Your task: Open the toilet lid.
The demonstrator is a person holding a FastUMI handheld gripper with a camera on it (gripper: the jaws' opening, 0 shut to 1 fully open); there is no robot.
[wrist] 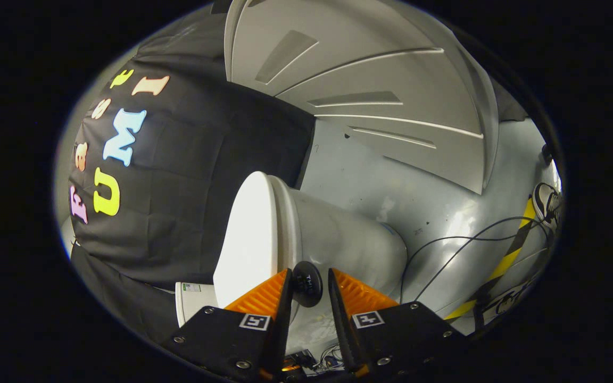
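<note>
Tongs, low centre of frame, sat slightly parted round a small dark knob w/ contact unclear; toilet lid prob rigid, smooth, light-ish—lift via knob.

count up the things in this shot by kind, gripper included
toilet: 1, its lid down
black knob at the lid's edge: 1, between the fingers
hand-held gripper: 1, open around the knob
black cables on the floor: 2
shoe past the striped tape: 1
total: 6
</note>
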